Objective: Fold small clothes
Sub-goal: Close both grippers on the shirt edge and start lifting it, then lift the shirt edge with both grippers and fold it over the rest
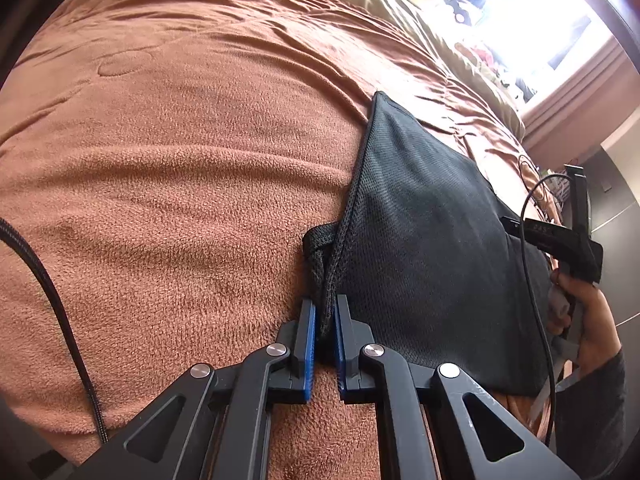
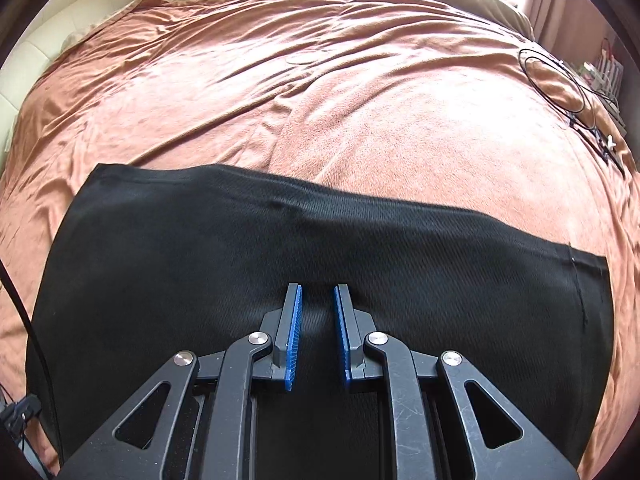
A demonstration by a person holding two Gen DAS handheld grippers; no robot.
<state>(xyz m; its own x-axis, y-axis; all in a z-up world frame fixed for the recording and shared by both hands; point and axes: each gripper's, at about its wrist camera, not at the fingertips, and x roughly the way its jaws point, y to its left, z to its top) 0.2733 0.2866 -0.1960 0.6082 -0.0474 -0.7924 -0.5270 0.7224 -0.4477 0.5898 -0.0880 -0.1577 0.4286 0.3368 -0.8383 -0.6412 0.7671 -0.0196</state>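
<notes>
Black mesh garment (image 1: pixel 420 220) lies on a brown fleece blanket (image 1: pixel 180 200) covering a bed. In left wrist view the cloth fills the 3 o'clock side of frame, with a bunched corner at centre. Left gripper (image 1: pixel 325 308) is clamped on that bunched corner: blue pads (image 1: pixel 308 340) pinch the knit fabric, with only a narrow gap between them that the cloth fills. Cloth edge runs up from the pinch toward 12-1 o'clock and looks lifted off the blanket there. Person's hand (image 1: pixel 584 320) at 3-4 o'clock grips the other tool's handle, with a thin black cable (image 1: pixel 536 280) draped over the garment beside it. Another braided cable (image 1: pixel 60 320) at 8-9 o'clock. Bright window at 1 o'clock, blown out. Tan satin bedding (image 1: pixel 400 12) at 12-1 o'clock past the blanket.

Right wrist view: garment (image 2: pixel 200 260) spread flat and wide across the lower half, far edge running from 9 to 3 o'clock, seam visible at 3 o'clock end. Right gripper (image 2: pixel 318 294) sits over the cloth mid-panel, blue-padded fingers (image 2: pixel 294 328) parted with a clear gap, nothing pinched between them; whether the tips touch the fabric, can't tell. Blanket (image 2: pixel 320 100) is wrinkled from 10 to 2 o'clock. Coiled thin wires (image 2: pixel 560 80) on the blanket at 2 o'clock. Cream padded headboard (image 2: pixel 60 28) at 10-11 o'clock.
</notes>
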